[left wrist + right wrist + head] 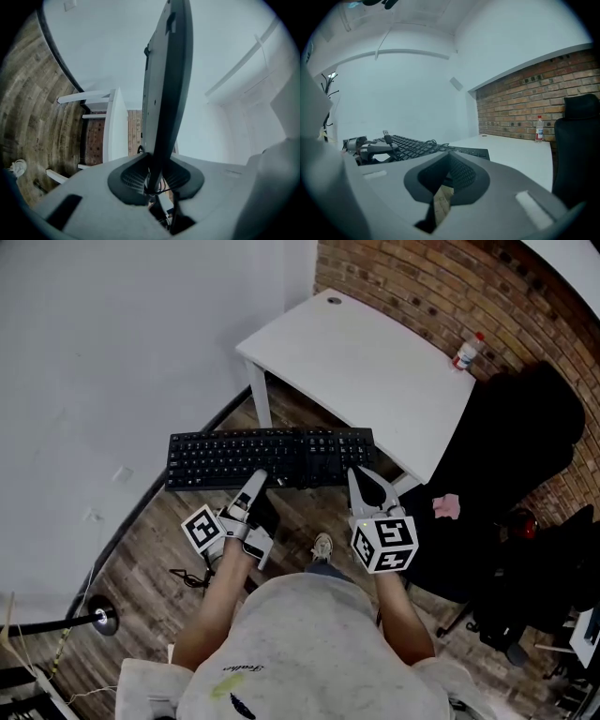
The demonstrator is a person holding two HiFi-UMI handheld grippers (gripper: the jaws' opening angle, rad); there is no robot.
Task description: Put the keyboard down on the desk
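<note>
A white bench (pixel 366 362) is standing in the corner where plain wall meets brick, and the keyboard (pixel 272 457) is being held level in the air just short of it, over the wooden floor (pixel 150 549). The carry is judged to be in hand; next, the keyboard is to be brought over the bare top and lowered flat. The left gripper (pixel 254 486) is being seen in its own view with jaws clamped on the keyboard's edge. The right gripper (pixel 362 480) is being kept with jaws together on nothing, at the near edge. Only the right gripper view is showing a USB plug (pixel 386 135) on the keys
</note>
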